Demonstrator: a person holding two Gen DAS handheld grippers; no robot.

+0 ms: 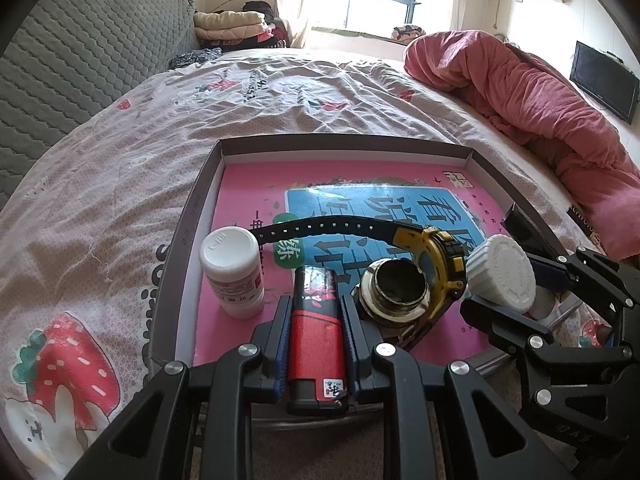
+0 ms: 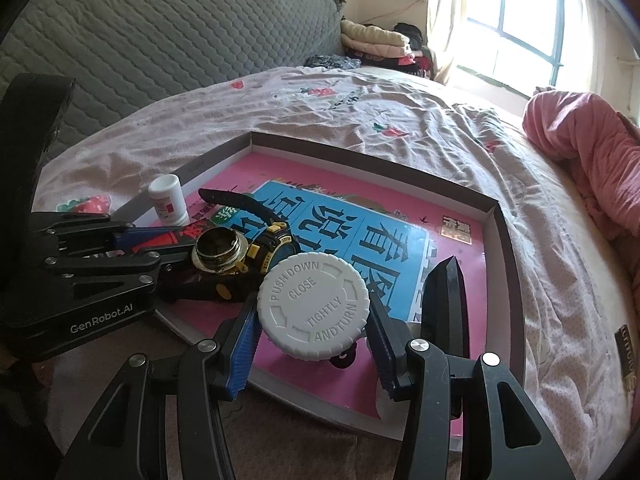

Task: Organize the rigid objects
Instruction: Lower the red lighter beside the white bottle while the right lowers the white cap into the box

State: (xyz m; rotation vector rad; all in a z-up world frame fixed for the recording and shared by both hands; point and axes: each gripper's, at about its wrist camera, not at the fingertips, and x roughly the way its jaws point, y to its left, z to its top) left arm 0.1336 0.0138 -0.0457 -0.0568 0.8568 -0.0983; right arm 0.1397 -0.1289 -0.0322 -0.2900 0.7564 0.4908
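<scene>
Both grippers loaded over the tray on the bed.

I hold the left gripper (image 1: 314, 312) with its jaws pinched on a red lighter (image 1: 316, 340), lengthwise so it cannot twist. My right gripper (image 2: 314, 320) grips a white-capped bottle (image 2: 314, 310) by its sides, cap toward the camera. Both loads hang over the tray's near edge (image 2: 320, 396). A small white bottle (image 1: 234, 270), a metal fitting (image 1: 394, 288) and a yellow watch (image 1: 436, 256) crowd that end. The far half, up to the rim, is open for placing.

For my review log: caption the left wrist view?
Left gripper holds a red lighter over the tray.
</scene>
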